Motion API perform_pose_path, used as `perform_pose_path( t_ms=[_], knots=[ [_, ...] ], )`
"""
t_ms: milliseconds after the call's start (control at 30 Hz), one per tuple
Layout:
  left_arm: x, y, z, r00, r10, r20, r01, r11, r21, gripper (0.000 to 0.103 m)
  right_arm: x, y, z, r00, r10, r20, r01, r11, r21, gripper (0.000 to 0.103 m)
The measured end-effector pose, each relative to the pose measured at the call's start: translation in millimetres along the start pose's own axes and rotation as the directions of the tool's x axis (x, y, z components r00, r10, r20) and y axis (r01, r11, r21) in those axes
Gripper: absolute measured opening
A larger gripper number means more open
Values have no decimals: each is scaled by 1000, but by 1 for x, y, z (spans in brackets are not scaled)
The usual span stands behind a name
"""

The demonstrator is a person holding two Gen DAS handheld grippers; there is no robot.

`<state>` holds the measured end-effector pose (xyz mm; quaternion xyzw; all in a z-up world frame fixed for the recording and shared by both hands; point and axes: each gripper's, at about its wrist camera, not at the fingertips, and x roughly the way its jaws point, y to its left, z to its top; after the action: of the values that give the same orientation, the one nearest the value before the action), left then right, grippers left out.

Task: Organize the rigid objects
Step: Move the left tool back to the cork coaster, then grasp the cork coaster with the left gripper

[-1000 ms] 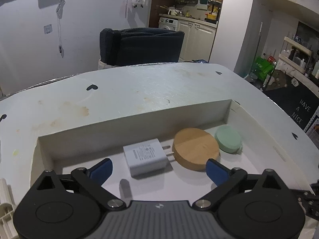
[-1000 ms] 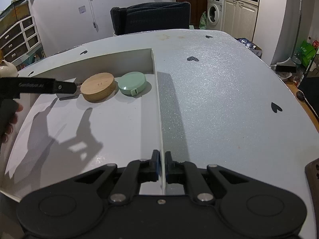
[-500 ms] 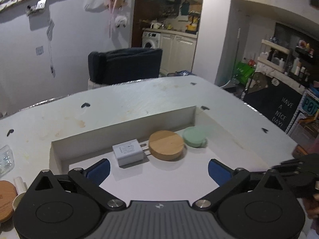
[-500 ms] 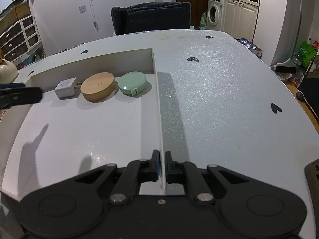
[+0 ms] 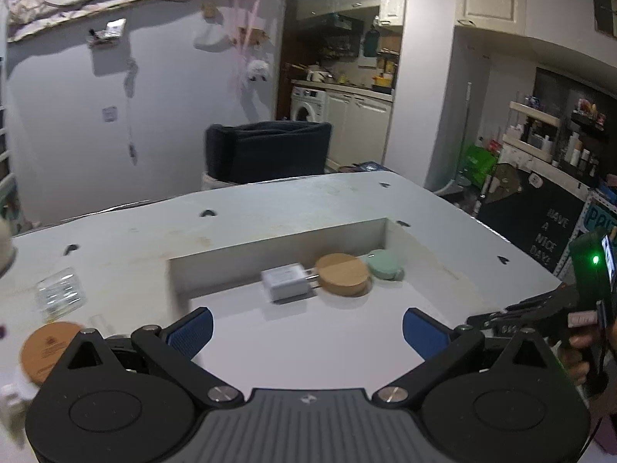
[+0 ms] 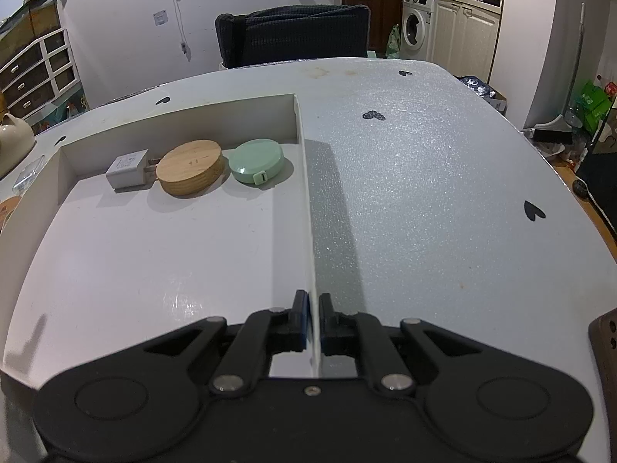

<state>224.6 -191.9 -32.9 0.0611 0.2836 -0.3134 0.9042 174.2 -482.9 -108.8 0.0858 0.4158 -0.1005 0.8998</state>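
Note:
A shallow white box [image 6: 305, 208] lies on the table. Along its far wall sit a white plug adapter [image 6: 128, 169], a round wooden disc [image 6: 191, 167] and a mint green tape measure [image 6: 255, 161]. The same adapter [image 5: 286, 281], disc [image 5: 342, 274] and tape measure [image 5: 385, 264] show in the left wrist view. My right gripper [image 6: 313, 322] is shut on the box's right wall near its front end. My left gripper [image 5: 306, 326] hangs open and empty above the box's near part, well back from the three objects. At that view's right edge a hand holds the right gripper [image 5: 540, 308].
Left of the box lie a clear plastic packet [image 5: 58, 294], a round wooden lid [image 5: 50, 349] and some white pieces. A dark chair [image 6: 291, 34] stands behind the table. The grey tabletop [image 6: 443, 177] with black hearts spreads to the right of the box.
My left gripper has drawn back and upward from the adapter, still open. The box and its objects now look farther off, and items left of the box came into view. The right gripper stayed put.

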Motion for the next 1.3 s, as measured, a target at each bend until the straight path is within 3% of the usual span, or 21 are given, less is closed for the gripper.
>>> perform_pose_path(
  t_ms=[267,533,733,933,1300],
  knots=[
    [-16,34,-24,996,90,16,-89,996,-10,103,0,0,0,1000,-1,1,1,1000,-1,6],
    [-13,87,-44,977,211,-18,-212,970,-120,103,0,0,0,1000,-2,1,2,1000,-2,6],
    [-6,127,-44,942,334,-39,-337,932,-135,103,0,0,0,1000,-2,1,2,1000,-2,6],
    [10,158,-44,888,450,-90,-453,891,-14,103,0,0,0,1000,-2,1,2,1000,-1,6],
    [55,196,-41,903,363,-229,-338,930,141,103,0,1,0,1000,-2,2,2,1000,0,6]
  ],
)
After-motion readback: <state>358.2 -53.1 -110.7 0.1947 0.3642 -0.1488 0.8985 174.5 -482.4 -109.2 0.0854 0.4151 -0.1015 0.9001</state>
